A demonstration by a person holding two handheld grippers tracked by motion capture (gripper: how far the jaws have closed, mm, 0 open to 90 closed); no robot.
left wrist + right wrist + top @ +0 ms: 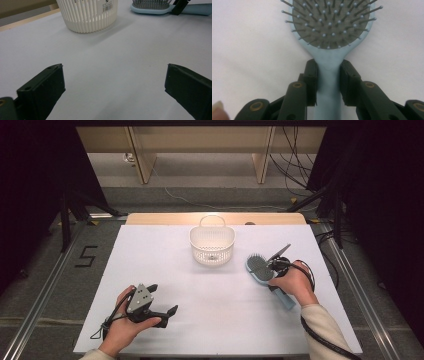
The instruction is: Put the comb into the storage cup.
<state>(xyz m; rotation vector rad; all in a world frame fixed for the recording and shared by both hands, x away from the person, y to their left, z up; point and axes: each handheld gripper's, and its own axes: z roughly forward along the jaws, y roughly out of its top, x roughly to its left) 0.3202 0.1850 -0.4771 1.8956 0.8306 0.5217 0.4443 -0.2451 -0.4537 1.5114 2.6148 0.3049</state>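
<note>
A light blue hairbrush [258, 266] lies bristles up on the white table [215, 315], to the right of a white slatted basket [212, 251]. My right gripper [274, 268] is shut on the brush's neck, just below the bristle pad. In the right gripper view the two black jaws press on either side of the blue handle [328, 82]. My left gripper [163, 298] rests near the table's front left, open with nothing between its jaws. In the left gripper view the gripper [114, 75] looks across bare table at the basket [87, 15] and the hairbrush [152, 6].
The basket stands at the back middle of the table, handle loop at its far side, and looks empty apart from a label. A wooden strip [215, 218] runs along the far edge. Cables [295, 175] lie on the floor beyond.
</note>
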